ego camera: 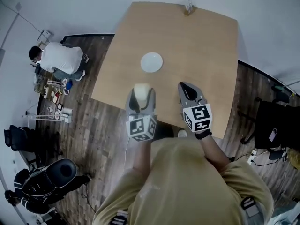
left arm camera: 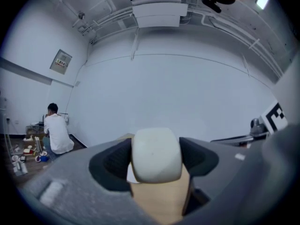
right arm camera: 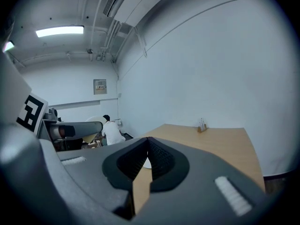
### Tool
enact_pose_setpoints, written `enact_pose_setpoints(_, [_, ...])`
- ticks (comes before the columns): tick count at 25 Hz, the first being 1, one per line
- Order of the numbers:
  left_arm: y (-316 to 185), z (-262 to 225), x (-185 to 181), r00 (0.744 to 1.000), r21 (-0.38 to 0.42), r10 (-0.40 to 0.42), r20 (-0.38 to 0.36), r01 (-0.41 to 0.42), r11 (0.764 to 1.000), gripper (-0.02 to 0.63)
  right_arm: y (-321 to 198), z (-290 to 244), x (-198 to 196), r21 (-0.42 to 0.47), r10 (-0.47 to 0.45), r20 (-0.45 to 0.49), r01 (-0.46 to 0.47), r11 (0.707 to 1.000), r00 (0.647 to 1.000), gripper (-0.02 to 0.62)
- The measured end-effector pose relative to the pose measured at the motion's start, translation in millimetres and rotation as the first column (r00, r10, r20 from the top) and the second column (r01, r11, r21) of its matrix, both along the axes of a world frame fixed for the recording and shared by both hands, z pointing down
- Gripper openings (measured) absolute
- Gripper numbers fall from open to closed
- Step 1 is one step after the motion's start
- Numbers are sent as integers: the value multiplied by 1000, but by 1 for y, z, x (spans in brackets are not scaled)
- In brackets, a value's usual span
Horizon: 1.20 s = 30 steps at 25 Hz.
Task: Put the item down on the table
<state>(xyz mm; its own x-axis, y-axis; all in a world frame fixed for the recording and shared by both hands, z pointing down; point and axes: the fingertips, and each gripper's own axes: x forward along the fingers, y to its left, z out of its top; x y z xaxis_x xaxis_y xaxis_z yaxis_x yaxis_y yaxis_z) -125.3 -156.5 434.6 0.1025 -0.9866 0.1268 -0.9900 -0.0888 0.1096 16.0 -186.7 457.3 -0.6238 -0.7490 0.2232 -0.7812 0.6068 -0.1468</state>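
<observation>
My left gripper (ego camera: 141,95) is shut on a cream-white rounded item (ego camera: 142,89), held above the near edge of the wooden table (ego camera: 201,46). In the left gripper view the item (left arm camera: 156,154) fills the gap between the two dark pads (left arm camera: 112,163), with the tabletop (left arm camera: 161,198) below it. My right gripper (ego camera: 189,90) hovers over the table to the right, jaws shut with nothing between them; its pads (right arm camera: 161,159) meet in the right gripper view. A white plate (ego camera: 152,62) lies on the table just beyond the item.
A small holder (ego camera: 189,7) stands at the table's far edge, also seen as the holder (right arm camera: 202,125). A person in a white shirt (ego camera: 58,57) crouches on the floor at left among clutter. Black chairs stand at lower left (ego camera: 51,175) and right (ego camera: 272,125).
</observation>
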Motion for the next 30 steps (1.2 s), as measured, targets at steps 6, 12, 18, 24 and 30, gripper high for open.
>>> enact_pose_setpoints(6, [-79,23,-5,997,-65,71,-12,-71,995,319,-67,6,-9,-3,51,-32,-51,999,998,6])
enact_pose_setpoints(12, [-141,61,-22,994,-169,104,-37,-109,980,319,-115,26,-29,-41,53,-58,-55,998,997,6])
enact_pose_setpoints(18, [-201,121,-46,990,-297,128,-51,-137,945,319,-160,58,-46,-116,68,-96,-79,990,993,6])
enact_pose_setpoints(24, [-244,179,-51,986,-395,159,-49,-165,904,318,-195,93,-46,-191,98,-125,-121,974,987,6])
enact_pose_setpoints(30, [-275,229,-62,981,-458,193,-29,-185,869,318,-214,119,-59,-239,99,-148,-133,962,984,6])
